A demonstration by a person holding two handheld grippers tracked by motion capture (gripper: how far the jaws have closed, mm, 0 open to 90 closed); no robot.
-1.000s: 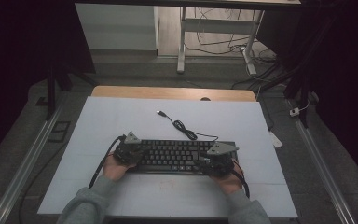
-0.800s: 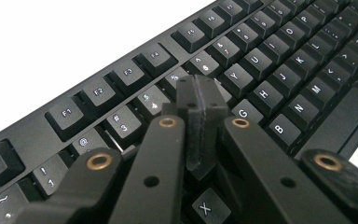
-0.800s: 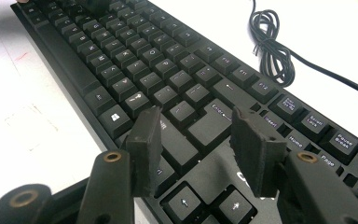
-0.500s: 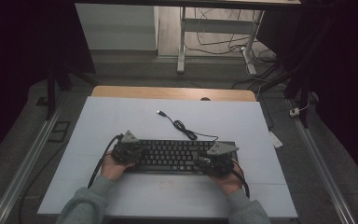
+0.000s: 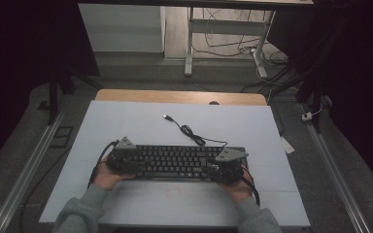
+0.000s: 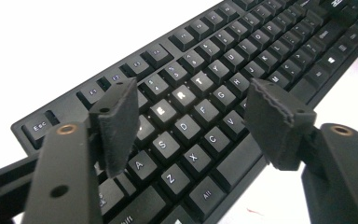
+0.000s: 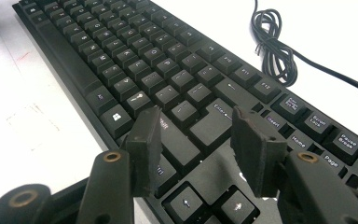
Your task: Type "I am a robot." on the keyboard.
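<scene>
Where the white bench (image 5: 126, 121) carries it, 1 black keyboard (image 5: 177, 161) lies at 6 o'clock. Left gripper (image 6: 186, 112) at its 9 o'clock end, jaws just opened, nothing between. Right gripper (image 7: 196, 140) at 3 o'clock, jaws apart, empty. Coiled cable (image 5: 193, 134) at 12.

The keyboard (image 5: 177, 161) lies on the worktop (image 5: 126, 121) near its near edge; its coiled cable (image 5: 189, 131) trails behind, toward the far side.

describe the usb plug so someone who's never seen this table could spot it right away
Start at the white table top and find the black keyboard near the person's edge. A black cable leaves its far side, makes a small coiled loop, then runs toward the far edge. The usb plug is that cable's small loose tip, lying alone.
</scene>
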